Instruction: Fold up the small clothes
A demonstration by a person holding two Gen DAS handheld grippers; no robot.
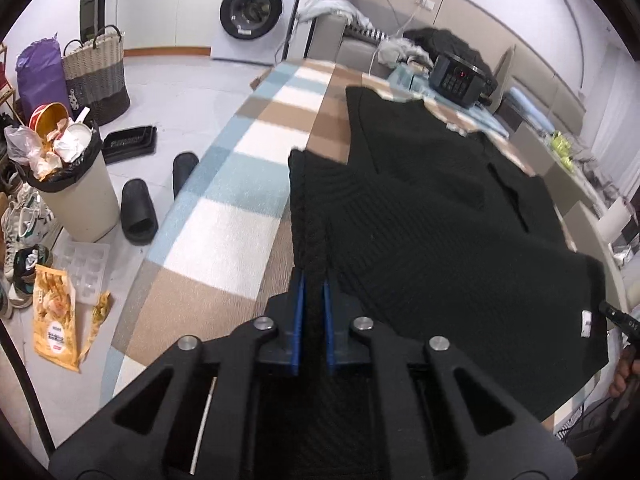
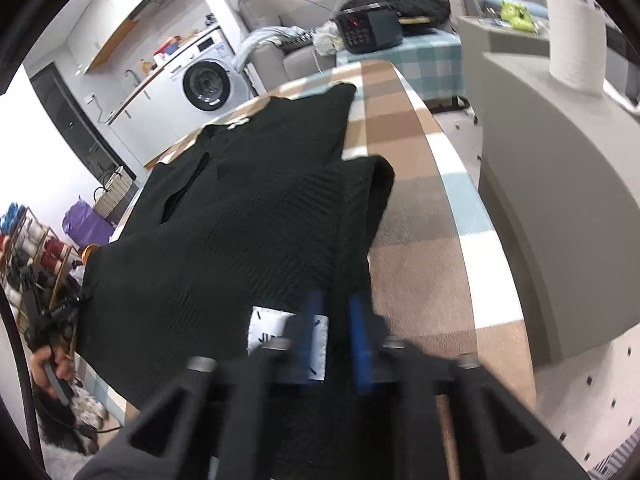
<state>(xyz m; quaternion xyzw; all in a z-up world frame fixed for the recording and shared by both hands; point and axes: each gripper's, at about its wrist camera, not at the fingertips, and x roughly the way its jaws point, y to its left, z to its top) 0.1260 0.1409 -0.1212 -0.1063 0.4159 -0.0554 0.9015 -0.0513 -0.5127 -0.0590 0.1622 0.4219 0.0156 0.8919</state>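
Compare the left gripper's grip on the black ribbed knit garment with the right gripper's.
The left gripper pinches the black ribbed knit garment's left edge, plain knit between its blue pads; the right gripper pinches the right edge beside a white sewn label. The left view is sharp, the right slightly blurred. Both are shut on cloth near the hem, over the checked table cover.

1. A lived-in home, laundry corner included: a front-loading washing machine (image 1: 256, 16) stands under a counter.
2. Wicker laundry basket (image 1: 98, 74), overflowing trash bin (image 1: 76, 184), slippers (image 1: 138, 210) on the tiled floor.
3. Grey sofa (image 2: 280, 56) heaped with clothes.
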